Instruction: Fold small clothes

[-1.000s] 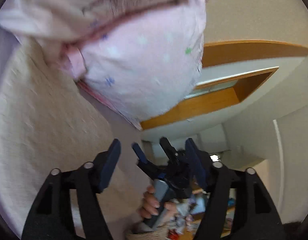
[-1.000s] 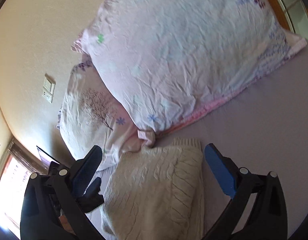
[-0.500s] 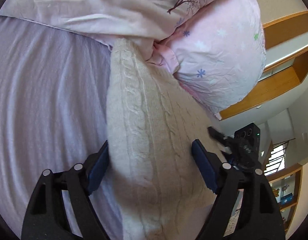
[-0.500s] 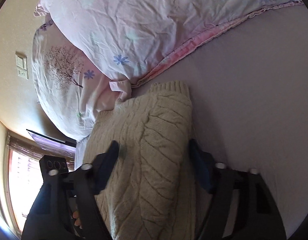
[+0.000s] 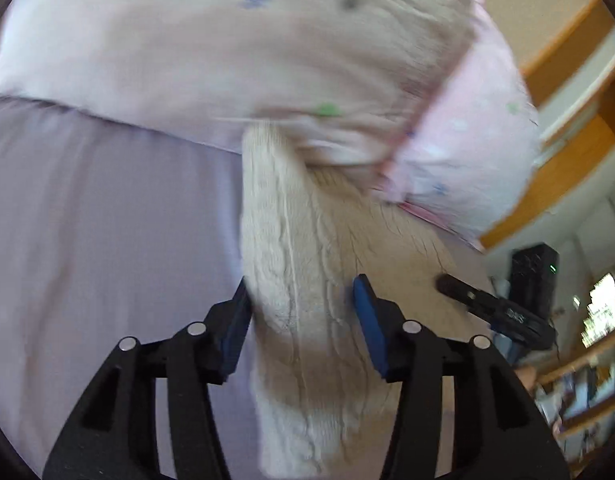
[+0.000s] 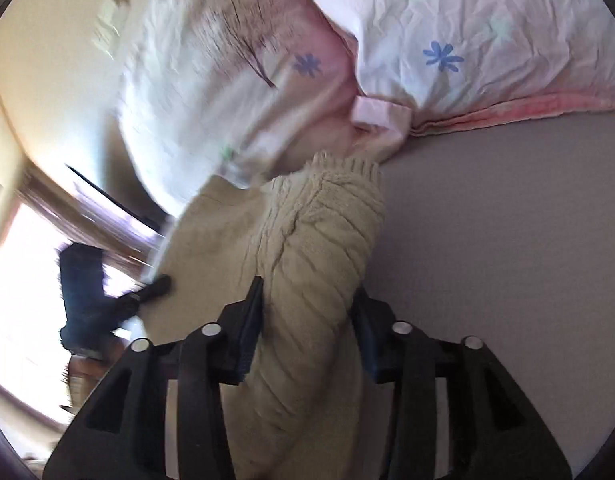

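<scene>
One lilac bed sheet (image 5: 99, 220) fills the lower ground of both views, and everything else lies on it. Two pink flowered pillows sit at its far end: the bigger pillow (image 6: 487, 32) with blue blossoms, and a tree-print pillow (image 6: 235, 60) beside it, touching at a seam. One cream cable-knit sweater (image 5: 307, 248) lies on the sheet with its ribbed hem tucked against the pillows, which block the way past it. A raised ridge of knit runs toward each camera. Two grippers are at work. The left gripper (image 5: 303, 312) has its blue pads on either side of one ridge, the left pad touching the knit, the right pad close to it; whether they pinch it I cannot tell. The right gripper (image 6: 307, 312) is clenched on the other ridge, the knit bulging between its fingers. Each view shows the opposite gripper off to the side, blurred
</scene>
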### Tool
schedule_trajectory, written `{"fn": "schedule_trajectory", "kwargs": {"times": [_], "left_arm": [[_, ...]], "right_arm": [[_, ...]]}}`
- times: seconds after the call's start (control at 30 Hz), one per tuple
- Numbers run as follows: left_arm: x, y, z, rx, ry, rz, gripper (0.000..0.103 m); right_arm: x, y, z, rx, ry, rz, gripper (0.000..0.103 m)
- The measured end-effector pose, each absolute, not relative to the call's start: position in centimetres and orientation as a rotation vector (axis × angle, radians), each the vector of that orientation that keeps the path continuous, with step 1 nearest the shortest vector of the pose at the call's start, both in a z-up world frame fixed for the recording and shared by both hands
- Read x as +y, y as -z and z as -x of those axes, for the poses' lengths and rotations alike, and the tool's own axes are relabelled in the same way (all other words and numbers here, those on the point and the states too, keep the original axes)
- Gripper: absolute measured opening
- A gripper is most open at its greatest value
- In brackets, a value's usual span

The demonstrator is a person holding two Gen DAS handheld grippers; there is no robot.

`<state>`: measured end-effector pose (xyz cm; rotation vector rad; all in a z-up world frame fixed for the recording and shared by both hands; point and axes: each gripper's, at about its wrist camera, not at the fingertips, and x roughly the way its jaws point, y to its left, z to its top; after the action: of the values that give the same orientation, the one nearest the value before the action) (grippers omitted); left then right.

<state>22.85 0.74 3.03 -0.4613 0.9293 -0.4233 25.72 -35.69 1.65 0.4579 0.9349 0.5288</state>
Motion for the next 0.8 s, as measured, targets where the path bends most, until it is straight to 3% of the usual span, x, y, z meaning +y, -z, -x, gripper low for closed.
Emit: {"fn": "schedule_trajectory", "kwargs": {"times": [0.1, 0.17, 0.2, 0.23, 0.27, 0.43, 0.53, 0.63, 0.7, 0.73, 0.77, 0.8], "left_arm": [[2.4, -4.4, -20.7, 0.831, 0.444, 0.488, 0.07], [2.3, -5.1, -19.6, 0.8, 0.452, 0.466, 0.071], [2.0, -5.4, -19.1, 0.794, 0.475, 0.459, 0.072], [1.4, -5.5, -18.9, 0.795, 0.505, 0.459, 0.072], [1.0, -5.6, -18.5, 0.8, 0.537, 0.456, 0.072], [-3.0, -5.3, -17.1, 0.809, 0.612, 0.34, 0.072], [-3.0, -5.0, -16.4, 0.813, 0.608, 0.344, 0.072], [-2.6, -5.2, -14.9, 0.801, 0.559, 0.296, 0.076], [-2.4, -5.3, -13.4, 0.787, 0.486, 0.232, 0.097], [-2.3, -5.3, -12.4, 0.775, 0.414, 0.191, 0.101], [-2.2, -5.3, -11.6, 0.755, 0.349, 0.162, 0.101], [-2.3, -5.1, -10.7, 0.739, 0.267, 0.124, 0.101]], "right_arm": [[-37.8, -2.0, -24.7, 0.908, -0.566, -0.589, 0.063], [-38.2, -2.1, -24.3, 0.888, -0.585, -0.619, 0.063], [-37.8, -1.9, -24.4, 0.893, -0.586, -0.601, 0.047], [-36.9, -1.6, -24.7, 0.908, -0.576, -0.555, 0.024], [-36.9, -1.6, -24.7, 0.904, -0.555, -0.524, 0.011], [-36.5, -3.5, -24.3, 0.758, -0.29, -0.318, 0.009], [-36.5, -1.9, -25.2, 0.855, -0.209, -0.302, 0.009], [-37.6, -3.6, -23.7, 0.802, -0.188, -0.352, 0.01], [-39.1, -5.9, -20.9, 0.726, -0.196, -0.407, 0.018], [-39.5, -6.9, -19.1, 0.692, -0.214, -0.423, 0.036], [-39.9, -7.8, -17.6, 0.666, -0.224, -0.428, 0.065], [-40.0, -8.3, -15.8, 0.643, -0.24, -0.425, 0.087]]}}
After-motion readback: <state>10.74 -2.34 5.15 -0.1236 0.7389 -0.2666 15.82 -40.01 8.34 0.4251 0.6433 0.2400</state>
